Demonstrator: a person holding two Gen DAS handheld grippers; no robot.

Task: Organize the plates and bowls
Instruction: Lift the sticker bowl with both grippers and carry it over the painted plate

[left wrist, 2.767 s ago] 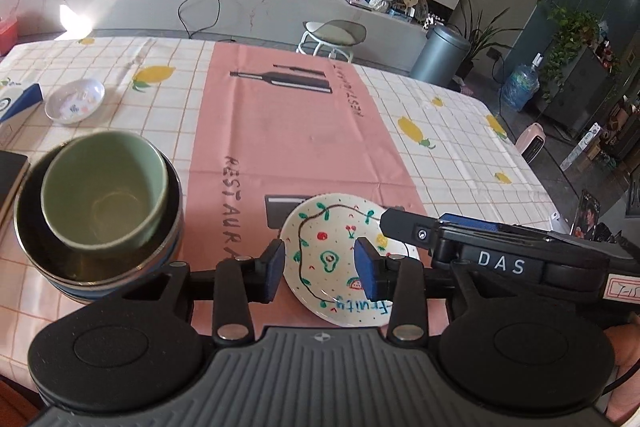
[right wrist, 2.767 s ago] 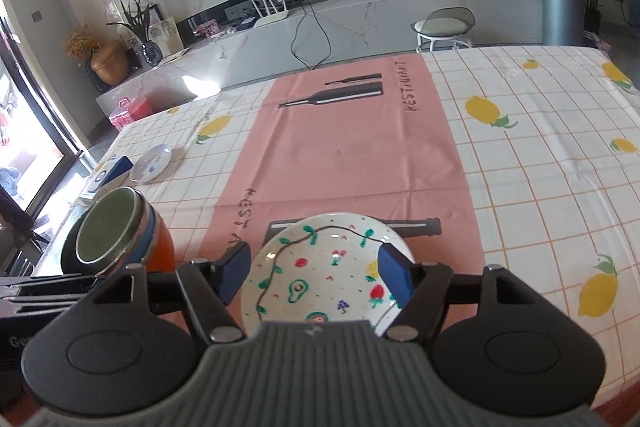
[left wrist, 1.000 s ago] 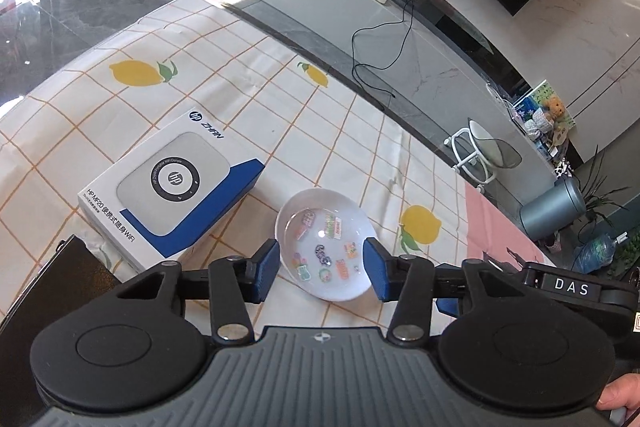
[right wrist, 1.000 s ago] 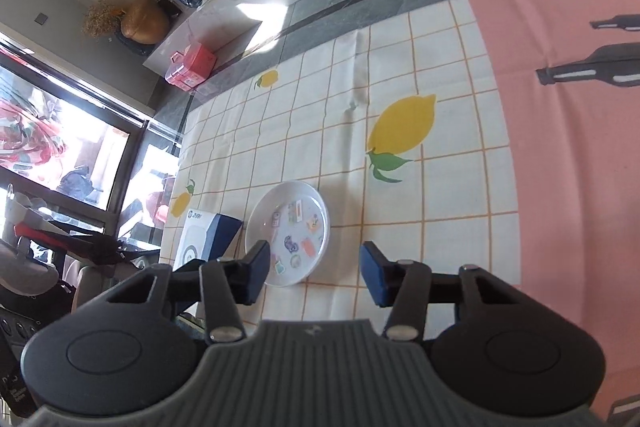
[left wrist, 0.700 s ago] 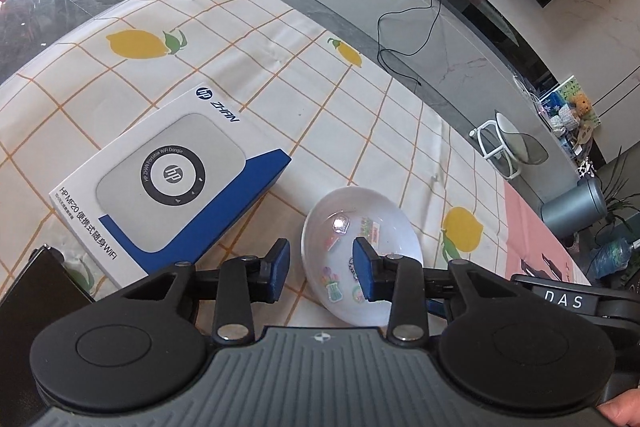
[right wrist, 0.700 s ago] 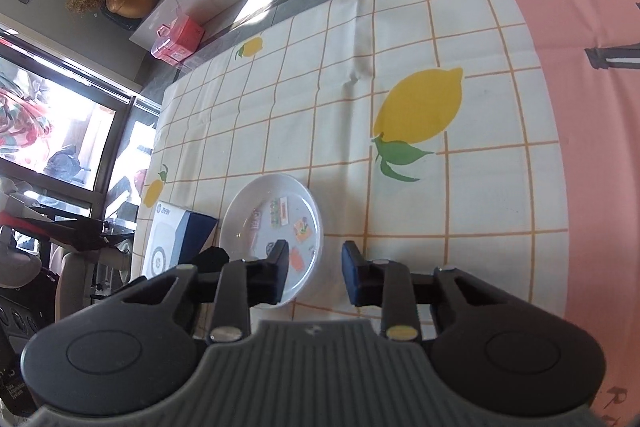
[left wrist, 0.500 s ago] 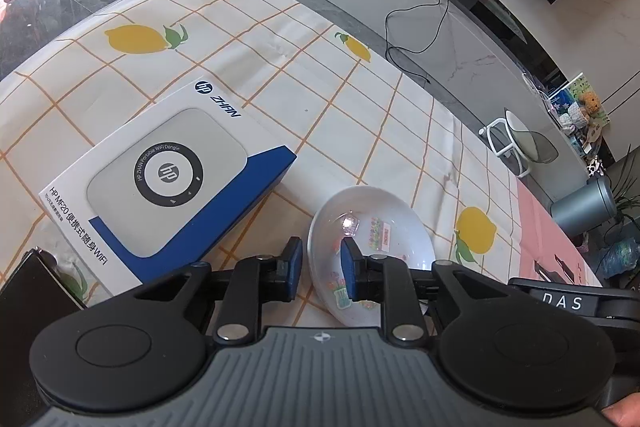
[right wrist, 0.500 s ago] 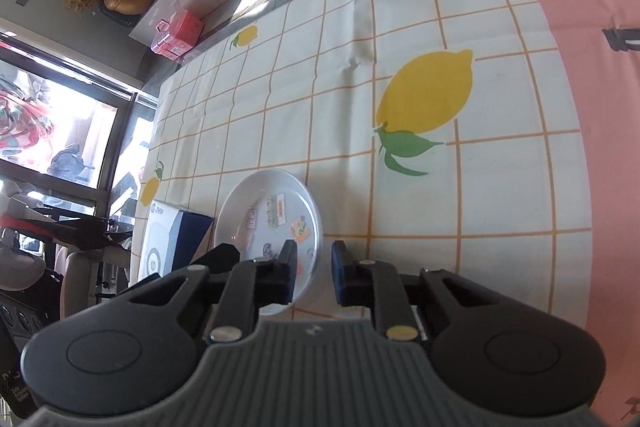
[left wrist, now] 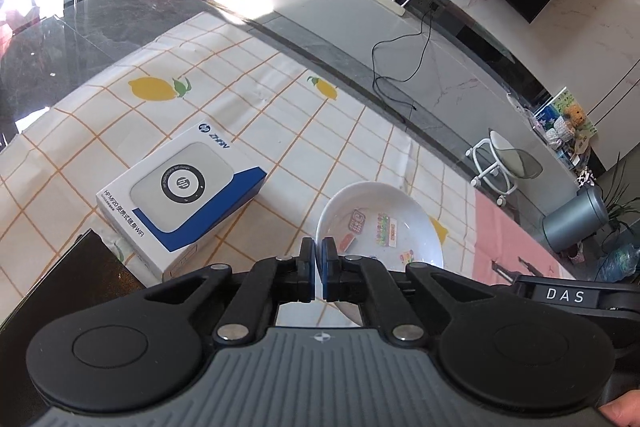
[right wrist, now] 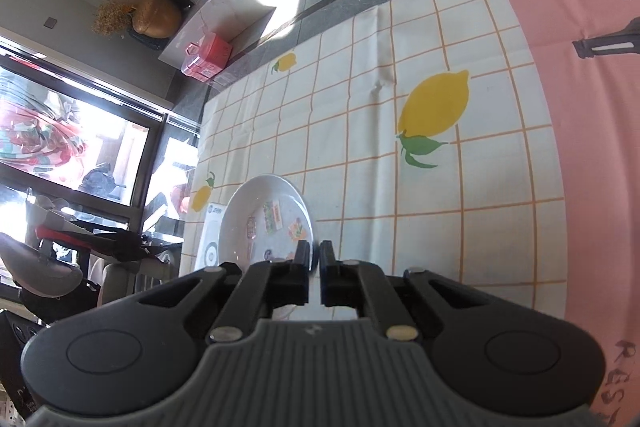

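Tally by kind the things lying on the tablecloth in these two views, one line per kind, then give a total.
White dishes with stickers: 1
White and blue boxes: 1
Black flat items at the near left edge: 1
Total: 3

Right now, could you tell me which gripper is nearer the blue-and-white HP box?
Left. The left gripper pinches the small white dish on its rim facing the HP box; the right gripper grips the opposite rim.

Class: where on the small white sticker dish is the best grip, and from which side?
The thin raised rim, pinched from opposite sides. The dish is shallow, so only its edge fits between fingers; the left gripper and right gripper already clamp it there.
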